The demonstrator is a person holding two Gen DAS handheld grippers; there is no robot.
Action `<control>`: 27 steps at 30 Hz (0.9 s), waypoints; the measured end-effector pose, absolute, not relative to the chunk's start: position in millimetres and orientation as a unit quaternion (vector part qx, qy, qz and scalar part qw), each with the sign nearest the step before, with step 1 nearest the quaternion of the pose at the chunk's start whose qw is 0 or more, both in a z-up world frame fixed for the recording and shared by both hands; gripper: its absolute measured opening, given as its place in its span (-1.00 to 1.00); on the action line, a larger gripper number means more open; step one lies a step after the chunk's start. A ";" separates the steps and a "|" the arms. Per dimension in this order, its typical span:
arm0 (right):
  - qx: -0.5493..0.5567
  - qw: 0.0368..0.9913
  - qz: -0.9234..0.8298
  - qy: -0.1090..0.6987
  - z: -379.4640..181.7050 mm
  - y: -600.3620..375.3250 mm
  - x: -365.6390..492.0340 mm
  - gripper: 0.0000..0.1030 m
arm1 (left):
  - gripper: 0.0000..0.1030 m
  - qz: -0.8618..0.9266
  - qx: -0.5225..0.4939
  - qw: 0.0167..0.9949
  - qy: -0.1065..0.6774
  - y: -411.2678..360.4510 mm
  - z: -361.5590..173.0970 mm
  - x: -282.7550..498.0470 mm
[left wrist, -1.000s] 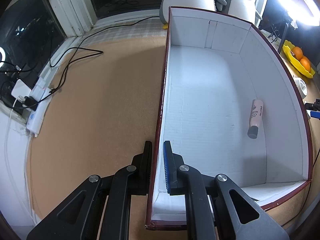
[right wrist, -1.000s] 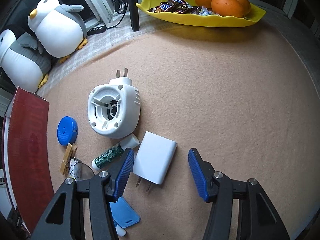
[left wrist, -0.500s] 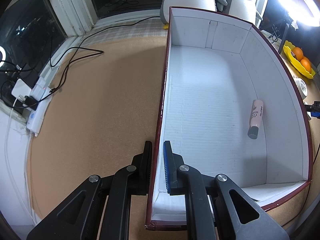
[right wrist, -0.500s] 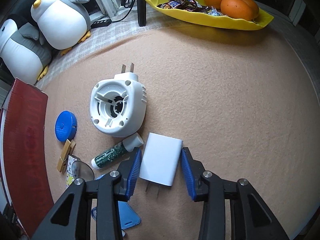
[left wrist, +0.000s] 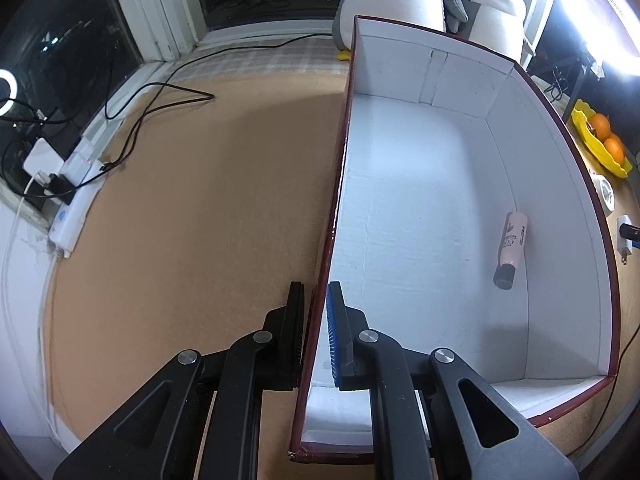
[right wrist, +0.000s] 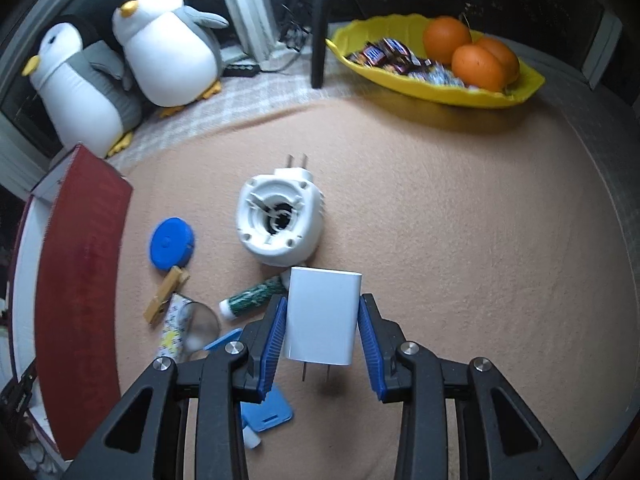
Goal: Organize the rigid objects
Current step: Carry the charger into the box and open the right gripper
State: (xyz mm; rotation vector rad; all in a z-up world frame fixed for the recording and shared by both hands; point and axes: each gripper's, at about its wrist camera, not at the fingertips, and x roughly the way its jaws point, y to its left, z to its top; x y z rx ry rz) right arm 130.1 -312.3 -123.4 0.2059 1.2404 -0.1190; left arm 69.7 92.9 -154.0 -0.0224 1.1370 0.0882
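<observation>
My right gripper (right wrist: pixel 322 328) is shut on a white wall charger (right wrist: pixel 321 314) and holds it above the tan cloth, prongs pointing back at me. Below it lie a white plug-in device (right wrist: pixel 280 218), a green tube (right wrist: pixel 250 298), a blue round cap (right wrist: pixel 172 243), a wooden clothespin (right wrist: pixel 166 294) and a blue card (right wrist: pixel 266 414). My left gripper (left wrist: pixel 316 326) is shut on the left wall of the red box with a white inside (left wrist: pixel 340 184). A pink tube with a black cap (left wrist: pixel 510 248) lies in the box.
Two plush penguins (right wrist: pixel 168 44) stand at the back. A yellow dish (right wrist: pixel 436 88) holds oranges and sweets at the back right. The red box wall (right wrist: pixel 80 280) stands at the left of the right wrist view. Black cables and a power strip (left wrist: pixel 76 192) lie left of the box.
My right gripper closed on the white charger and lifted it off the cloth. The left gripper and the box have not moved.
</observation>
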 end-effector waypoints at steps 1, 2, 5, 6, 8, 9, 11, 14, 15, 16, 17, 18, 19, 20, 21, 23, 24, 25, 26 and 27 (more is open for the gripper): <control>0.091 0.811 -0.050 0.575 -117.6 -308.3 129.1 -0.36 | -0.81 0.042 -0.013 0.842 0.538 93.4 -154.2 69.7; 0.088 0.816 -0.043 0.570 -111.0 -303.3 128.3 -0.36 | -0.81 0.044 -0.016 0.841 0.538 93.9 -154.2 69.6; 0.081 0.828 -0.017 0.555 -92.7 -286.2 126.1 -0.36 | -0.81 0.046 -0.026 0.841 0.539 95.7 -154.3 69.1; 0.081 0.830 -0.008 0.552 -88.3 -281.1 125.7 -0.36 | -0.81 0.048 -0.029 0.841 0.539 96.5 -154.2 68.8; 0.076 0.836 0.015 0.544 -77.5 -265.6 124.8 -0.36 | -0.81 0.049 -0.035 0.841 0.538 97.7 -153.7 68.3; 0.073 0.838 0.025 0.540 -73.5 -258.4 124.3 -0.36 | -0.81 0.050 -0.036 0.841 0.537 97.9 -153.0 67.8; 0.062 0.843 0.047 0.533 -64.7 -241.0 122.7 -0.36 | -0.81 0.051 -0.037 0.842 0.536 97.5 -152.1 66.7; 0.043 0.847 0.081 0.523 -53.7 -215.4 118.0 -0.36 | -0.81 0.052 -0.040 0.843 0.534 97.0 -150.9 64.9; 0.039 0.848 0.088 0.522 -51.0 -207.9 116.9 -0.36 | -0.81 0.053 -0.040 0.843 0.533 96.7 -150.4 64.2; 0.034 0.848 0.099 0.519 -48.0 -199.5 115.1 -0.36 | -0.81 0.053 -0.041 0.844 0.533 96.4 -150.1 63.8; 0.027 0.849 0.112 0.516 -45.0 -190.0 113.9 -0.36 | -0.81 0.054 -0.043 0.844 0.533 96.7 -150.0 63.6; 0.022 0.849 0.121 0.515 -42.9 -182.9 112.9 -0.36 | -0.81 0.054 -0.046 0.843 0.533 96.9 -149.9 63.4; 0.016 0.849 0.134 0.511 -40.3 -173.0 111.6 -0.36 | -0.81 0.055 -0.048 0.843 0.532 97.4 -149.8 63.4; 0.011 0.848 0.143 0.510 -38.9 -165.9 110.0 -0.36 | -0.81 0.055 -0.050 0.843 0.532 97.9 -149.8 63.2; 0.005 0.847 0.154 0.509 -37.8 -157.5 109.2 -0.36 | -0.81 0.056 -0.053 0.843 0.532 98.4 -149.7 63.0; -0.007 0.846 0.169 0.506 -35.7 -142.6 106.6 -0.36 | -0.81 0.057 -0.060 0.843 0.532 99.5 -150.0 62.8; -0.014 0.845 0.177 0.504 -35.2 -134.9 105.4 -0.36 | -0.81 0.058 -0.063 0.843 0.532 100.3 -150.2 62.4; -0.021 0.844 0.185 0.503 -35.0 -127.1 104.0 -0.36 | -0.81 0.059 -0.066 0.842 0.532 100.7 -150.3 62.2; -0.025 0.843 0.190 0.502 -35.4 -122.0 103.3 -0.36 | -0.81 0.060 -0.068 0.842 0.531 100.9 -150.2 61.8; -0.030 0.841 0.198 0.502 -36.3 -115.5 103.0 -0.36 | -0.81 0.060 -0.069 0.843 0.531 101.6 -150.5 61.7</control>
